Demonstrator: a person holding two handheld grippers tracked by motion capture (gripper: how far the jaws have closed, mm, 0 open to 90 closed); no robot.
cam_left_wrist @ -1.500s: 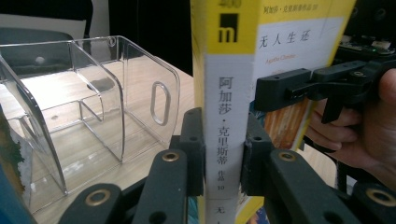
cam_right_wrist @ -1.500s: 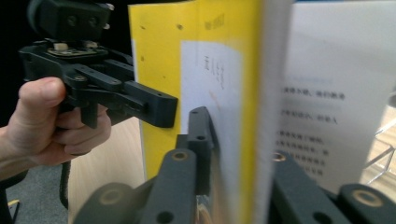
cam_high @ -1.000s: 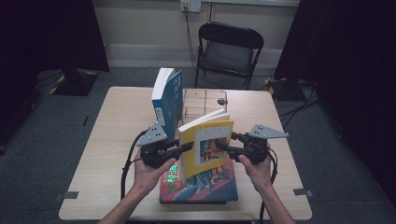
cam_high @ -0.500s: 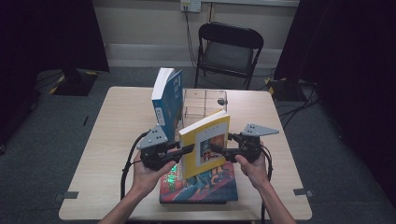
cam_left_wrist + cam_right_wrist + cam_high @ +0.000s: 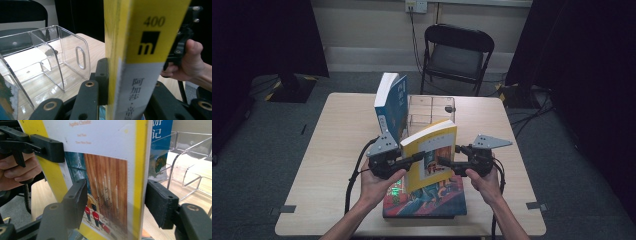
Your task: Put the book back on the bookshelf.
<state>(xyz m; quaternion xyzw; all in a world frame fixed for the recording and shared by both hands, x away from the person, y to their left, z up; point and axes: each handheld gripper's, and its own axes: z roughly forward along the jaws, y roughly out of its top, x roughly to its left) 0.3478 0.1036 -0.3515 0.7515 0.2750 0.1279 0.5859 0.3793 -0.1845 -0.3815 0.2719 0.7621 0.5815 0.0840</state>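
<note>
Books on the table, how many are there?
3: a blue book upright beside the clear organizer, a yellow book held upright between both grippers, and a colourful book flat underneath.

left gripper (image 5: 414, 158): black body, grey three-cornered plate on top, black cable trailing | right gripper (image 5: 443, 161): black body, grey three-cornered plate, black cable | jaws: flat black blocks on black arms with round brass-ringed rivets | arms: bare forearms, no sleeves, no gloves
</note>
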